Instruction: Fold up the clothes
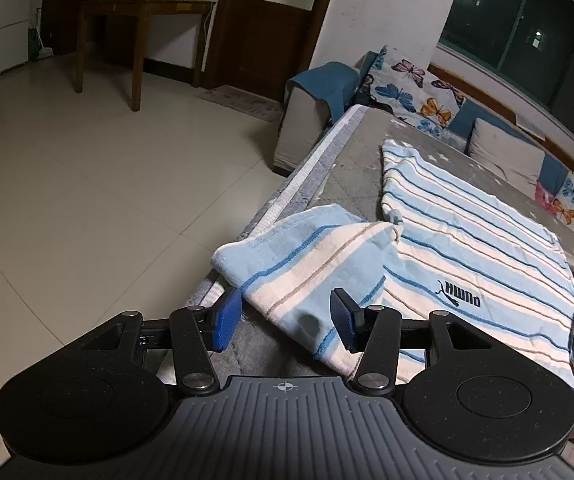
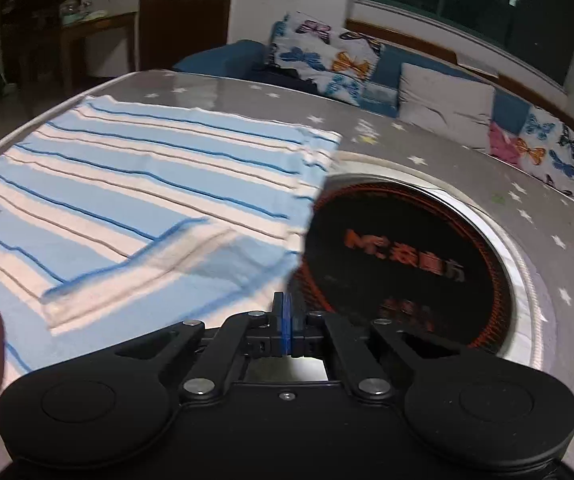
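Note:
A light-blue and white striped shirt lies flat on the grey star-patterned table cover. One sleeve spreads toward the table's left edge. My left gripper is open, its blue pads on either side of the sleeve's lower hem, just above the cloth. In the right wrist view the shirt fills the left half, with its near right sleeve folded over the body. My right gripper is shut; the pads look pressed together at the sleeve's edge, and whether cloth is between them is hidden.
A round black plate with orange lettering is set into the table, partly under the shirt's right edge. A sofa with butterfly cushions stands behind the table. Tiled floor lies left, with a wooden table and door beyond.

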A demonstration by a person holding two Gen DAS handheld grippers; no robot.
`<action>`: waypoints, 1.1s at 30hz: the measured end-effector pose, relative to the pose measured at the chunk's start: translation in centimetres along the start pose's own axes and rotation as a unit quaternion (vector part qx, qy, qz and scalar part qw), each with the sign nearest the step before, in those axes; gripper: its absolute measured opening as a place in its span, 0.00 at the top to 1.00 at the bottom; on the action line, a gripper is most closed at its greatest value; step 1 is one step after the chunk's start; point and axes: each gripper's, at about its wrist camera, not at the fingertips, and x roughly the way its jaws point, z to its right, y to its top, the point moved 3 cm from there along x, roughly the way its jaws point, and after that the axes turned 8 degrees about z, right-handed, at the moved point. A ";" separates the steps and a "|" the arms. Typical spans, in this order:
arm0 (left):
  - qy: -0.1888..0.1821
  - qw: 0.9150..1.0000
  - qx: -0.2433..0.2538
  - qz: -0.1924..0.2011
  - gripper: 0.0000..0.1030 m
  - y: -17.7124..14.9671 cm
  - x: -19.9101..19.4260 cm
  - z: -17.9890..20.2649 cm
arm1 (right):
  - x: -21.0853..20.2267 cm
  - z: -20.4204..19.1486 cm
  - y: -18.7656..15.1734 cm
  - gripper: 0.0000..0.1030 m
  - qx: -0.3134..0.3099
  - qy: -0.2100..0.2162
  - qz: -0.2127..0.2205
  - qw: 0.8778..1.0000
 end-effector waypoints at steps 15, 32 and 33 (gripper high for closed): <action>0.007 1.000 -0.024 -0.014 0.46 -0.4 0.1 -0.4 | -1.5 -5.8 -0.8 0.97 -0.042 0.108 -0.015 0.993; -0.024 0.995 -0.088 0.043 0.95 1.6 0.1 -0.5 | -1.7 -6.4 -1.0 0.91 -0.049 0.107 -0.016 0.993; -0.032 0.994 -0.087 0.051 0.95 1.8 -0.2 -0.2 | -1.7 -6.4 -1.0 0.90 -0.049 0.107 -0.015 0.993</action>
